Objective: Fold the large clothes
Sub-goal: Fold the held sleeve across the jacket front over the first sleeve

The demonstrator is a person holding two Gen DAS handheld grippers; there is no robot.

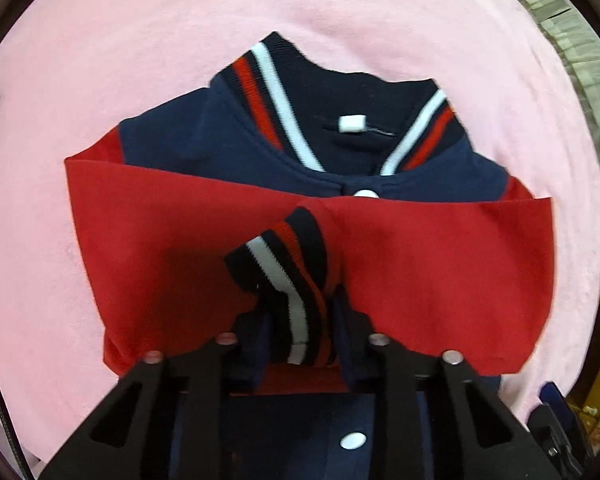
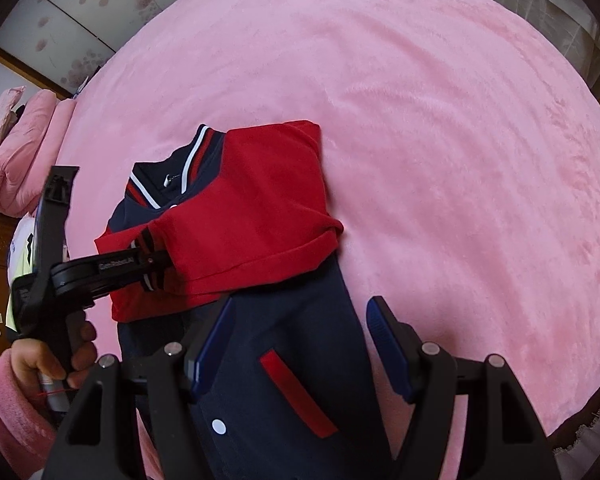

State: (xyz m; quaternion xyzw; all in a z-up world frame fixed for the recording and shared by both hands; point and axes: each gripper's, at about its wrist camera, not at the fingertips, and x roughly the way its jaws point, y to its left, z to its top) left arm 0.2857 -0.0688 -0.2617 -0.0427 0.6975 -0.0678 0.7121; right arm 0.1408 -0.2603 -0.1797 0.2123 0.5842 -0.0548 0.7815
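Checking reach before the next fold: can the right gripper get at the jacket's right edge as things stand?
Probably yes. The right gripper hangs open just above the jacket, nothing between them; the left gripper is off at the cuff.

A navy jacket (image 2: 284,344) with red sleeves (image 2: 260,216) lies face up on the pink blanket (image 2: 460,140). Both sleeves are folded across its chest, near the blanket's middle.

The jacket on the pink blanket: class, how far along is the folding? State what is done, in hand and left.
Done: both red sleeves lie folded across the chest of the jacket, below the collar. In hand: the left gripper is shut on the striped cuff; the right gripper hangs open over the navy body. Left: the lower body lies unfolded on the blanket.
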